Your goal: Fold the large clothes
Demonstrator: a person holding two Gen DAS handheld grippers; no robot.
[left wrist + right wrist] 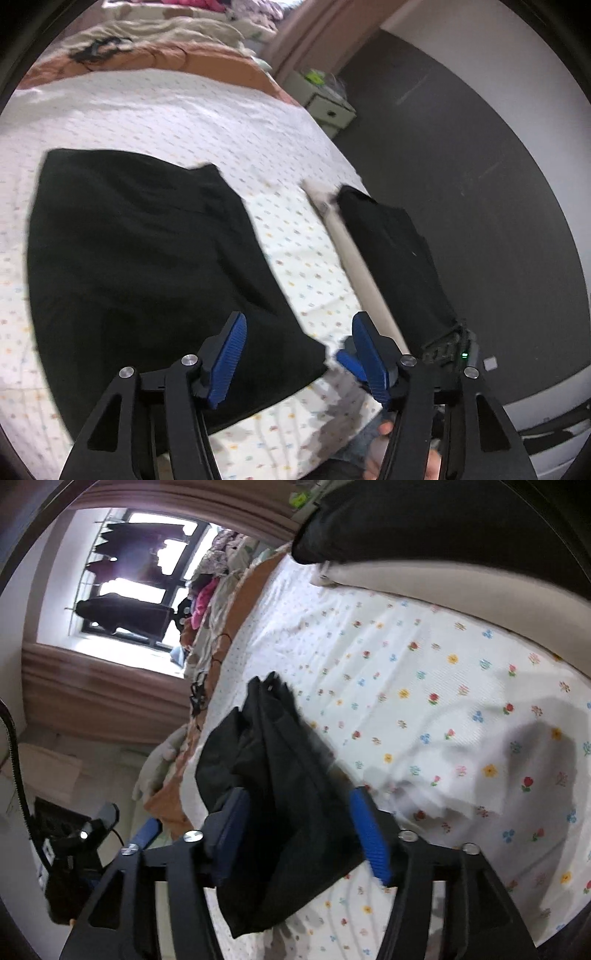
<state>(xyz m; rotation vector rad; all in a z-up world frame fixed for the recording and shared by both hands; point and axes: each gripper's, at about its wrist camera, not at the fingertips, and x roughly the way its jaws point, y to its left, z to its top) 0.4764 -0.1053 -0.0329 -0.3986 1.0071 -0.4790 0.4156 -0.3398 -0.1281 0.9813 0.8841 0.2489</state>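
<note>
Your left gripper (297,354) stood with its blue pads apart over the near corner of the black garment (147,266), which lay spread flat on the flowered bedsheet (207,122); the cloth passed under the gap, and neither pad appeared to press it. Your right gripper (301,834) was likewise parted, with a bunched, ridged part of the same black garment (273,775) rising between its pads and no firm pinch to be seen. The garment rested on the bed, its near hem close to the mattress edge, well short of the brown blanket (207,59) and the heap of other clothes at the far end. A second dark cloth (391,258) hung over the pale bed rail (354,258) at the side.

Judged from this, a fold had just been laid and let go. The bunched end under your right hand still looked untidy, so the next move called for a fresh grip on two matching corners, then a level carry across to halve the cloth again.
</note>
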